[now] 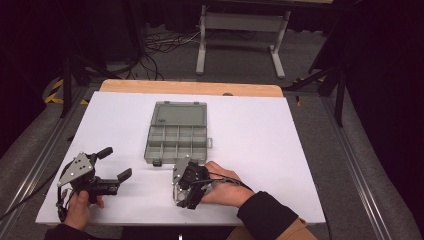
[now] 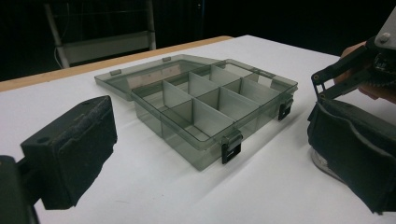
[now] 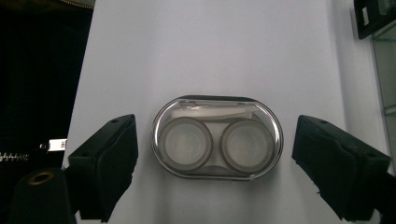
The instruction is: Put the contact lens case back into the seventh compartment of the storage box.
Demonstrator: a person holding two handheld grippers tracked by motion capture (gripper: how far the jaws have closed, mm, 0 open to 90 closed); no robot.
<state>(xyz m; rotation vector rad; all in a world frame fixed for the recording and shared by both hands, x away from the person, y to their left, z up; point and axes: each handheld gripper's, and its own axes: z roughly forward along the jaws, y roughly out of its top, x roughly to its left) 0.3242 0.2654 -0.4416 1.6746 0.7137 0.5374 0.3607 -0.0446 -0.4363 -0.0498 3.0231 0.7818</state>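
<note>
A clear oval contact lens case (image 3: 217, 138) with two round wells lies flat on the white table (image 1: 260, 145). My right gripper (image 3: 218, 144) points down over it, one jaw on each side, with a gap between each pad and the case; it is open. In the high view the right gripper (image 1: 183, 186) is near the table's front edge. My left gripper (image 1: 116, 162) rests at the front left, open with nothing between its fingers. A grey see-through organizer box (image 1: 177, 132) with several empty compartments sits open at mid-table, also seen in the left gripper view (image 2: 201, 100).
The box's lid (image 1: 180, 114) lies folded back flat toward the far side. A wooden strip (image 1: 190, 88) runs along the table's far edge. Beyond the table stand a white frame (image 1: 240, 30) and loose cables (image 1: 160, 45) on the floor.
</note>
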